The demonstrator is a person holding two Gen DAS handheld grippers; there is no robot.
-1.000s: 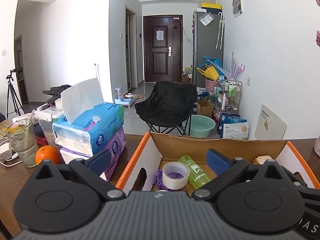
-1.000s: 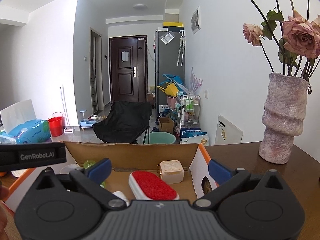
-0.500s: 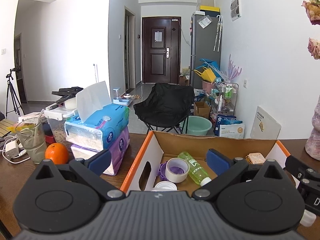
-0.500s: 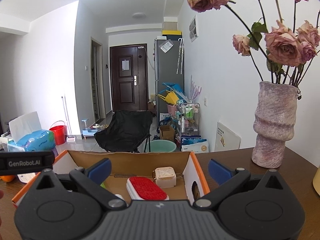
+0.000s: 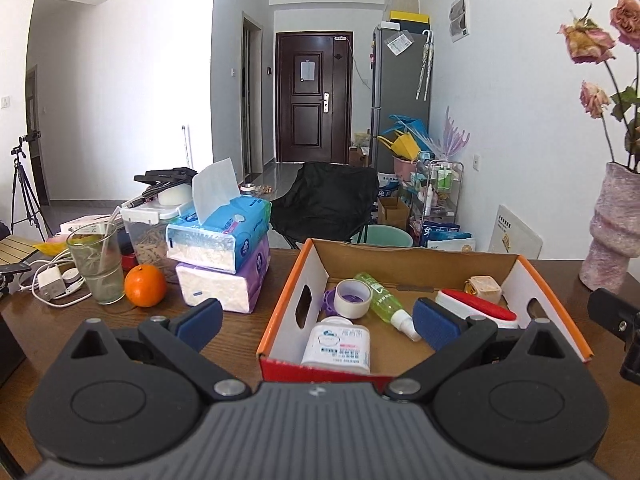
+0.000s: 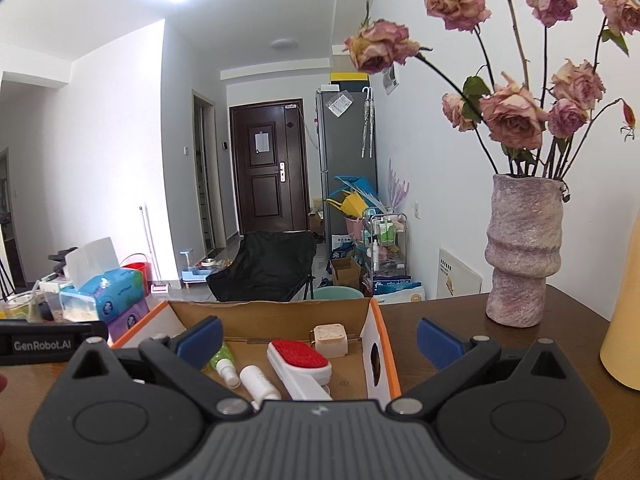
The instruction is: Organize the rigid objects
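Observation:
An orange-edged cardboard box [image 5: 280, 312] sits on the wooden table. Inside lie a tape roll [image 5: 352, 298], a green spray bottle [image 5: 382, 302], a white bottle [image 5: 338, 344], a red-and-white brush [image 5: 476, 308] and a small beige cube [image 5: 485, 289]. My left gripper [image 5: 318, 326] hovers open just before the box's near wall, holding nothing. My right gripper [image 6: 320, 338] is open and empty over the box's [image 6: 378, 340] right end, with the brush [image 6: 298, 362], the cube [image 6: 328, 338] and the white bottle [image 6: 258, 380] below it.
Stacked tissue packs [image 5: 222, 256], an orange [image 5: 145, 285], a glass [image 5: 96, 264] and chargers stand left of the box. A pink vase of dried roses [image 6: 522, 252] stands to the right, with a yellow object [image 6: 622, 336] at the far right edge.
Both grippers have pulled back and risen from the box, so more of its inside and the table shows. The fingers stayed open and empty throughout.

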